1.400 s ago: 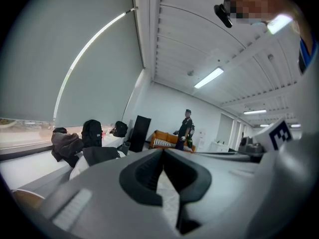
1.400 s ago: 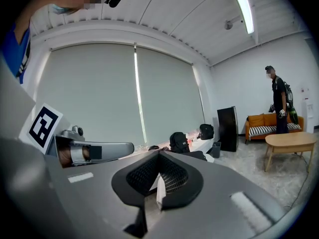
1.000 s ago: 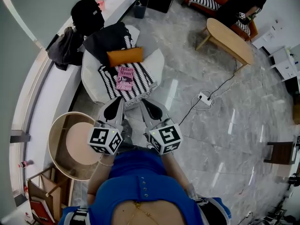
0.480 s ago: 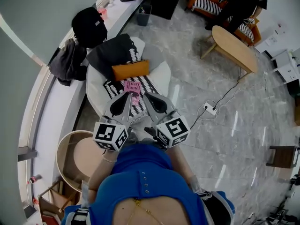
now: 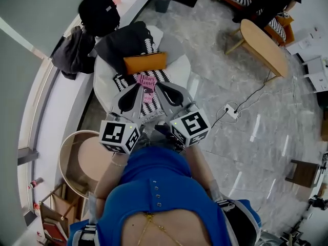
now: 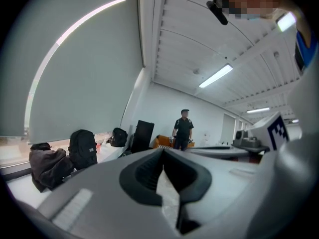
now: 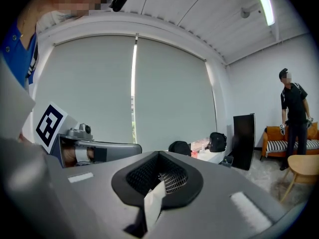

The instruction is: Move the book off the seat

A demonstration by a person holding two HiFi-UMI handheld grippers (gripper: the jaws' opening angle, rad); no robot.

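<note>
The pink book [image 5: 147, 81] lies on the seat [image 5: 102, 88], on its striped cushion [image 5: 165, 76], just in front of an orange pillow [image 5: 145, 63]. Both claws are clenched with nothing between the jaws. The tips of the left claw [image 5: 138, 87] and right claw [image 5: 157, 87] hang at the book's near edge, 1 on each side; whether they touch it cannot be told.

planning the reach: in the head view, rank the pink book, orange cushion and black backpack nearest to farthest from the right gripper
1. pink book, right at the tips of the right gripper.
2. orange cushion, just beyond the book.
3. black backpack, far back at the upper left.
</note>
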